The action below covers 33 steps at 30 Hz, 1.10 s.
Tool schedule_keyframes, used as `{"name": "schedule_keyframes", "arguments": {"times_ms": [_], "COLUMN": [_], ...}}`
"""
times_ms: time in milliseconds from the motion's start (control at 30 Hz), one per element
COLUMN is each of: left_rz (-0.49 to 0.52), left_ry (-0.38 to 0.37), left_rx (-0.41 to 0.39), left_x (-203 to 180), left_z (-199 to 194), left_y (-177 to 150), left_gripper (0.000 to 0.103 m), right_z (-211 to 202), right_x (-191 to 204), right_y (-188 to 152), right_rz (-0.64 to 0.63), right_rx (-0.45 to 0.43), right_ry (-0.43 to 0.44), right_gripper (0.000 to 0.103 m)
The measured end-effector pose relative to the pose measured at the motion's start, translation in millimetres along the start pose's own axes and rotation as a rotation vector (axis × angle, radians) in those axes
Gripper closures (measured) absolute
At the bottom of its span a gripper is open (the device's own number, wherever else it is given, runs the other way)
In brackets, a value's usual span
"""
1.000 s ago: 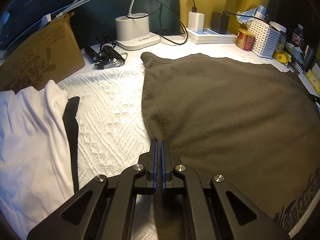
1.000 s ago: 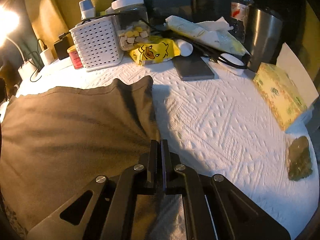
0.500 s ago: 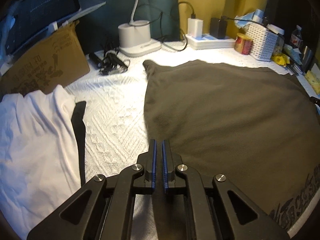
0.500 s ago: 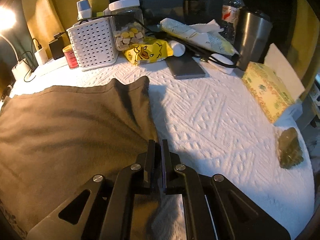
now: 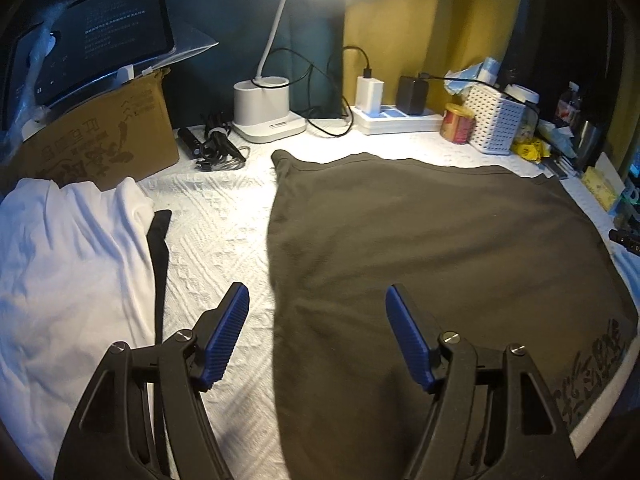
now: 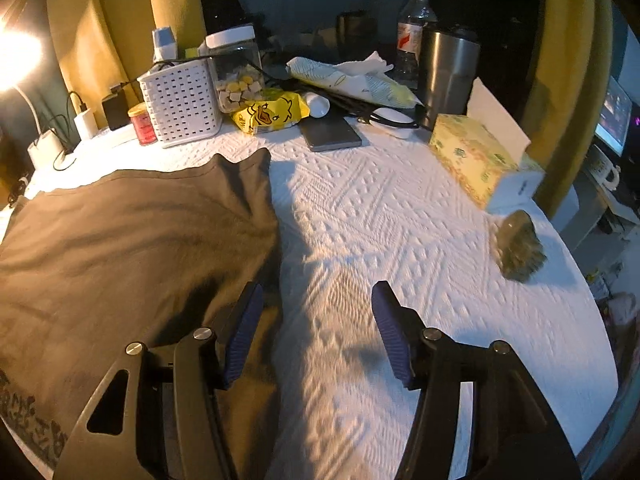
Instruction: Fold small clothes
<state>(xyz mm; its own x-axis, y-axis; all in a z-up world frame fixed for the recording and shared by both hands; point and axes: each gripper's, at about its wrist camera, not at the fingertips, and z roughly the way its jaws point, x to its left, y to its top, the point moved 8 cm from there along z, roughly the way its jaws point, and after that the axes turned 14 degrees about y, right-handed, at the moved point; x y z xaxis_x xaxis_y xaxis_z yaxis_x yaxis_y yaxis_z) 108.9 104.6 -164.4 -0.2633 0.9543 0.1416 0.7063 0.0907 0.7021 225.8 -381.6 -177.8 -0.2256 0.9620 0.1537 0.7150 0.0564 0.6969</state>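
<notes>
A dark olive garment (image 5: 440, 248) lies spread flat on the white quilted cover (image 5: 216, 224), with printed lettering near its front right corner. My left gripper (image 5: 316, 304) hangs above the garment's left edge, its jaws opening wide with nothing pressed between the blue pads. In the right wrist view the same garment (image 6: 132, 240) fills the left half, and my right gripper (image 6: 316, 300) hovers over its right edge, jaws opening too, with cloth below but not gripped. A white garment (image 5: 68, 264) lies crumpled at the left with a black piece (image 5: 160, 248) beside it.
At the back stand a cardboard box (image 5: 96, 148), a lamp base (image 5: 268, 108), a power strip (image 5: 400, 120), a red tin (image 5: 458, 124) and a white basket (image 6: 180, 108). On the right are a snack bag (image 6: 272, 112), steel tumbler (image 6: 448, 76), tissue box (image 6: 480, 160) and a small greenish lump (image 6: 520, 248).
Both grippers were shut on the garment's side edges; now both have sprung open, let the cloth go and drawn back and upward. The garment rests flat.
</notes>
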Motion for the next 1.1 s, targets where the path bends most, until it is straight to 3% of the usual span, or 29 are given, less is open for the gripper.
{"name": "schedule_keyframes", "arguments": {"times_ms": [67,133,200,533,667,1100], "left_rz": [-0.003,-0.012,-0.015,-0.024,0.0,-0.001], "left_ry": [-0.008,-0.023,-0.039,-0.121,-0.136,-0.147], "left_rx": [-0.004,-0.013,-0.025,-0.023,-0.033,-0.014], "left_x": [-3.1,-6.4,-10.4,-32.0,-41.7,-53.5], "left_z": [-3.7,-9.1,-15.5,-37.0,-47.8,-63.3], "left_y": [-1.7,-2.8,-4.6,-25.0,-32.5,-60.0], "left_gripper": [0.031,0.03,0.023,0.02,0.02,0.02], "right_z": [-6.9,-16.4,-24.6,-63.3,-75.7,-79.7], "right_x": [3.8,9.5,14.7,46.7,48.0,73.1], "right_y": [-2.8,-6.3,-9.0,-30.2,-44.0,-106.7], "right_rz": [-0.002,-0.001,-0.004,-0.01,0.007,0.019], "right_rx": [-0.007,-0.021,-0.034,-0.082,-0.092,0.017], "right_ry": [-0.005,-0.002,0.004,0.04,-0.052,0.012], "right_gripper": [0.042,0.025,0.021,0.021,0.021,0.021]}}
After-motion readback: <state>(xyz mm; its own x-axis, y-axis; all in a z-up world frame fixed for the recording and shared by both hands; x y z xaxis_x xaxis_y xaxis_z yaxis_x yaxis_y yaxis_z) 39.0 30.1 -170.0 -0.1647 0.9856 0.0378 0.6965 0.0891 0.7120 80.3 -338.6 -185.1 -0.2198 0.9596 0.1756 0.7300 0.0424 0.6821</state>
